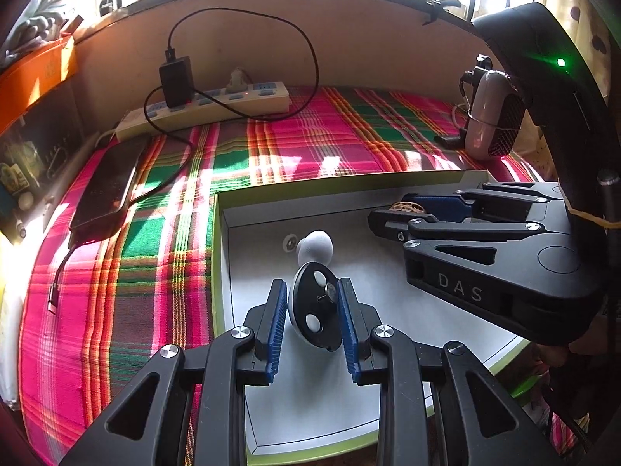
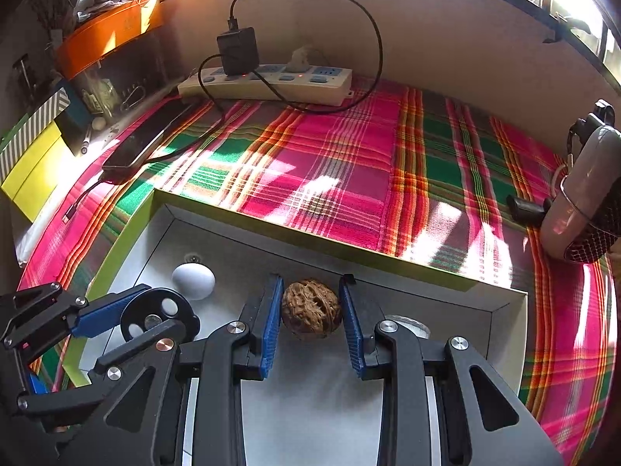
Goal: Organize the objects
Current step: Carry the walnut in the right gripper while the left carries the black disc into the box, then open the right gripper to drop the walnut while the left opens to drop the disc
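Observation:
A black round disc [image 1: 310, 310] with white dots sits edge-up between the blue pads of my left gripper [image 1: 310, 291], which is shut on it just above the floor of a white box with a lime-green rim [image 1: 217, 272]. A white egg-shaped object [image 1: 316, 250] lies right beyond the disc. My right gripper [image 2: 312, 283] is shut on a brown walnut [image 2: 310, 308] low inside the same box [image 2: 116, 248]. The right wrist view shows the left gripper [image 2: 159, 310] with the disc [image 2: 155, 312] at lower left, and the egg [image 2: 193, 280] beside it. The right gripper [image 1: 392, 207] and its walnut [image 1: 407, 206] appear at right.
The box rests on a pink and green plaid cloth [image 2: 349, 163]. Behind it lie a power strip [image 2: 268, 85] with a black charger [image 2: 237, 50] and cable, and a phone [image 2: 143, 143] at left. A pink device with a mesh face [image 2: 582, 209] stands at right. A small metal ring [image 1: 289, 242] lies on the box floor.

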